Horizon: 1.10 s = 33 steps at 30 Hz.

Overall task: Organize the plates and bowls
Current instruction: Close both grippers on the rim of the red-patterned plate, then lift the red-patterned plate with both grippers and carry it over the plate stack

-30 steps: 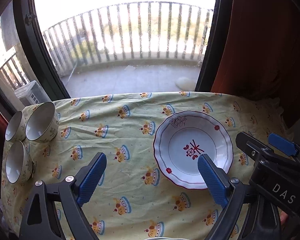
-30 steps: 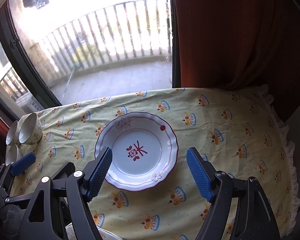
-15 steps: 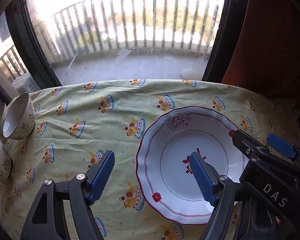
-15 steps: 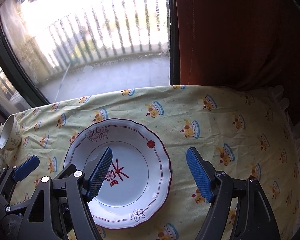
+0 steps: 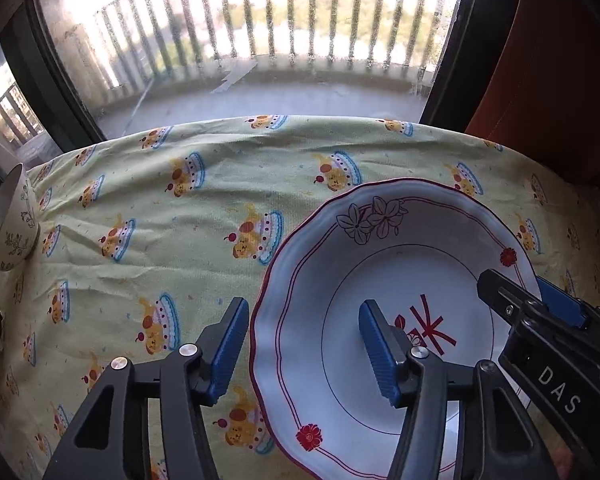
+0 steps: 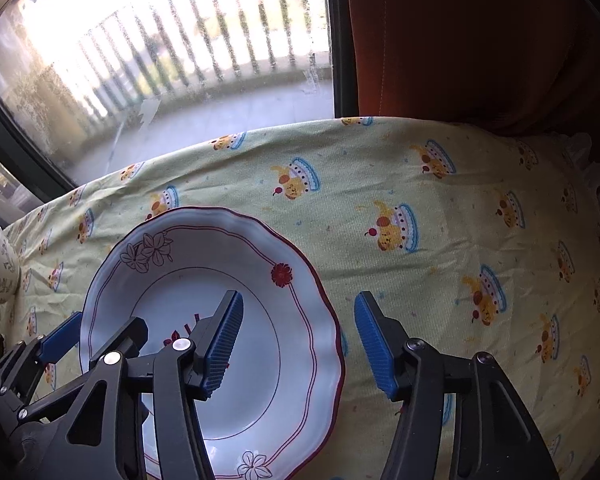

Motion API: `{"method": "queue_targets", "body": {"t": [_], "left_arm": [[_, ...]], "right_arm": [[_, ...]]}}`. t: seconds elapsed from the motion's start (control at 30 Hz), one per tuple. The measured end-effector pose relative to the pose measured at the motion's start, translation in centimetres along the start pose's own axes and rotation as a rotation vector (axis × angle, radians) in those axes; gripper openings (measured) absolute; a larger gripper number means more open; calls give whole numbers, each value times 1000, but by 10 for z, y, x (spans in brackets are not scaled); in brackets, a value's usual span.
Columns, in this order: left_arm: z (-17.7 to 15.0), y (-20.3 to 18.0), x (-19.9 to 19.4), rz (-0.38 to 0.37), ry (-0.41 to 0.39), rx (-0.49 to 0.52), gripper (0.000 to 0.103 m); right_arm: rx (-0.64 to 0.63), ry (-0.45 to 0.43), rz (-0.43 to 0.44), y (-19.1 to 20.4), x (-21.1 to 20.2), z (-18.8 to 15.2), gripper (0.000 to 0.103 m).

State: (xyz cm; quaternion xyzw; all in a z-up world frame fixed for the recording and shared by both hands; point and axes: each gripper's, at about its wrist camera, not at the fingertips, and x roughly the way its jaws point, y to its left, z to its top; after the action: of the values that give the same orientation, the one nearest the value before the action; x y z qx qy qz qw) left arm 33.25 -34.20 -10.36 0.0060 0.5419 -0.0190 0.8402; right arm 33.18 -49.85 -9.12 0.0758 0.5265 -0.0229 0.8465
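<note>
I have the left gripper (image 5: 302, 354) and right gripper (image 6: 298, 350) closing astride opposite rims of the plate (image 5: 384, 280), neither pinching yet. Next: clamp evenly, lift level.

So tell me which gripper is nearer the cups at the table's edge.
Left. The left gripper straddles the plate's rim on the cup side, jaws closing; the right gripper straddles the opposite rim, also closing.

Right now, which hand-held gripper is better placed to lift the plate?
Neither clearly; probably both together. The left hand-held gripper straddles the plate's left rim and the right hand-held gripper its right rim, both closing, pads not yet pressing.
</note>
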Motion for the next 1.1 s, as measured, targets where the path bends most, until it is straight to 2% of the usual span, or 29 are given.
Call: {"method": "queue_targets", "body": {"t": [0.13, 0.23, 0.43, 0.6, 0.67, 0.73, 0.83, 0.97, 1.1], "left_arm": [[0, 0, 1, -20, 18, 8, 52], [0, 4, 0, -19, 25, 13, 47], [-6, 21, -6, 9, 66, 8, 47], [-28, 37, -17, 51, 76, 30, 47], [-38, 44, -21, 67, 80, 8, 47], [-45, 50, -24, 65, 87, -28, 47], [-49, 52, -27, 64, 78, -29, 48], [-46, 47, -24, 41, 52, -55, 58], [-44, 46, -24, 50, 50, -57, 58]], "right_arm": [[0, 45, 1, 1, 10, -2, 47], [14, 42, -15, -1, 9, -5, 44], [18, 79, 12, 9, 3, -17, 44], [-20, 113, 59, 27, -5, -35, 44], [-22, 131, 65, 32, -7, -42, 44], [-33, 139, 61, 40, -9, -50, 44], [-48, 137, 51, 48, -10, -57, 45], [-40, 126, 48, 49, -8, -57, 46], [-51, 107, 37, 53, -6, -56, 46]]}}
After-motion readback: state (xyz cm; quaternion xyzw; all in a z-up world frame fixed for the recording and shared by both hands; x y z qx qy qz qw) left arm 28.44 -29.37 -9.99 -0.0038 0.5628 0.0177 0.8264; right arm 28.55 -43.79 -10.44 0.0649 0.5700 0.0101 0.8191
